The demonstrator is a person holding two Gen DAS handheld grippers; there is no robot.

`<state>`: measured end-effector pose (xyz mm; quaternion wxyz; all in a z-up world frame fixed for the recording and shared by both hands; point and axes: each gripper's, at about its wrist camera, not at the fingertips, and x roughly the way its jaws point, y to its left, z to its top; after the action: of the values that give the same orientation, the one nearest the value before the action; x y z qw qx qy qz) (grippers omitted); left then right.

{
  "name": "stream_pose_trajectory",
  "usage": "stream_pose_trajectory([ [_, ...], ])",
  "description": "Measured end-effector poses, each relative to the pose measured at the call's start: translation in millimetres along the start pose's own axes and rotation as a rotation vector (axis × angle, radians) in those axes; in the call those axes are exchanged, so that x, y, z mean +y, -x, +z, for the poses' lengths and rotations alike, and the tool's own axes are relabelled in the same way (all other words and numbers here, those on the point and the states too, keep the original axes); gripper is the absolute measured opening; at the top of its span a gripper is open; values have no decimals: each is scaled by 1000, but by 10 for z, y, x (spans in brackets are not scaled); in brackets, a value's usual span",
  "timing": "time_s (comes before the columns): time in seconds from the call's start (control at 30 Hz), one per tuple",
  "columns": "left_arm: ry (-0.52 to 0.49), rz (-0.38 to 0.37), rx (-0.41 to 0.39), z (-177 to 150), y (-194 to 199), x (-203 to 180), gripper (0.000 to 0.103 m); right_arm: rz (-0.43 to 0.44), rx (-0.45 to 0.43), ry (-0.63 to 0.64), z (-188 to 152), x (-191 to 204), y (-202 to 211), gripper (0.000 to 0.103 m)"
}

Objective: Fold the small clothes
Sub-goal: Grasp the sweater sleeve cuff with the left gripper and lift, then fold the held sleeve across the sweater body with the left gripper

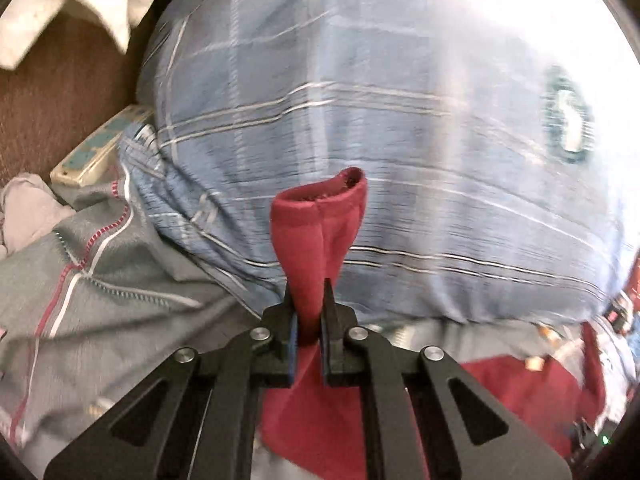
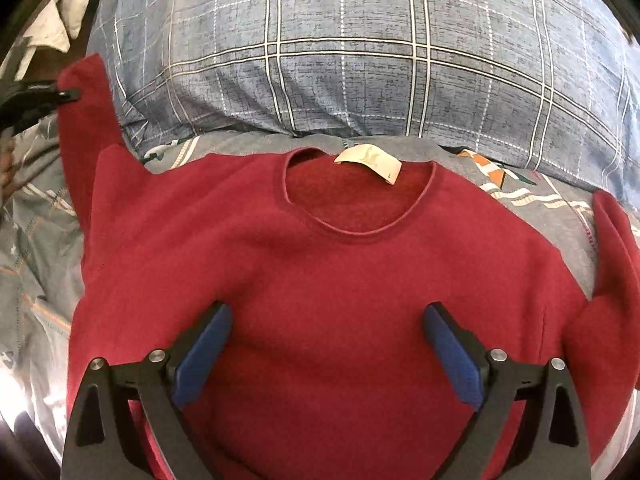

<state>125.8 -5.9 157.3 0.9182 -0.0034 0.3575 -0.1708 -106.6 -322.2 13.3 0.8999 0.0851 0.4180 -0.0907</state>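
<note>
Left gripper clamped on the cuff of the red sweater's sleeve, cuff end poking out past the fingertips; right gripper wide open, hovering just above the sweater spread flat below it. Could slip free if tugged hard, soft fleecy knit giving little purchase; could also drag the body askew on the smooth checked pillow ahead and the patterned grey bedsheet

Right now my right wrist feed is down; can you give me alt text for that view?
A red sweater lies flat, front up, neckline and cream label away from the camera, under the open right gripper. At far left the left gripper holds one sleeve raised. A blue plaid pillow lies beyond.
</note>
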Motion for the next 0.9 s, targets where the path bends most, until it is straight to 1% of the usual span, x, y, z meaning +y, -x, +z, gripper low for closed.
stream_pose_trajectory([
  [0.1,-30,-61,-19,-122,343,-282,6,23,-5,-24,-15,-27,95,97],
  [0.13,-41,-75,-22,-90,363,-315,6,24,-9,-27,-20,-32,138,97],
  [0.17,-58,-98,-21,-145,456,-423,6,22,-16,-27,-24,-36,179,97],
  [0.23,-75,-140,-19,-156,518,-590,6,17,-30,-26,-20,-59,270,97],
  [0.3,-90,-191,-15,-262,668,-767,6,13,-43,-34,-7,-96,351,97],
  [0.37,-108,-233,-8,-437,740,-928,6,11,-57,-51,9,-173,447,97],
  [0.43,-140,-261,-1,-608,739,-1187,6,4,-70,-66,13,-260,539,97],
  [0.5,-173,-267,8,-820,712,-1431,6,-8,-78,-80,9,-361,616,97],
  [0.53,-173,-274,17,-906,675,-1519,6,-14,-79,-85,2,-404,633,97],
  [0.67,-141,-320,122,-1323,363,-1814,6,-37,-73,-108,-45,-547,656,98],
  [0.7,-137,-318,156,-1464,240,-1889,6,-40,-71,-113,-61,-571,653,98],
  [0.77,-143,-306,205,-1646,90,-1986,6,-45,-66,-130,-94,-628,643,98],
  [0.83,-178,-284,253,-1842,-52,-2100,8,-33,-57,-152,-121,-681,619,98],
  [0.87,-199,-271,251,-1897,-60,-2144,10,-21,-54,-161,-122,-691,599,97],
  [0.9,-222,-261,217,-1916,5,-2177,15,-1,-53,-172,-116,-705,586,97],
])
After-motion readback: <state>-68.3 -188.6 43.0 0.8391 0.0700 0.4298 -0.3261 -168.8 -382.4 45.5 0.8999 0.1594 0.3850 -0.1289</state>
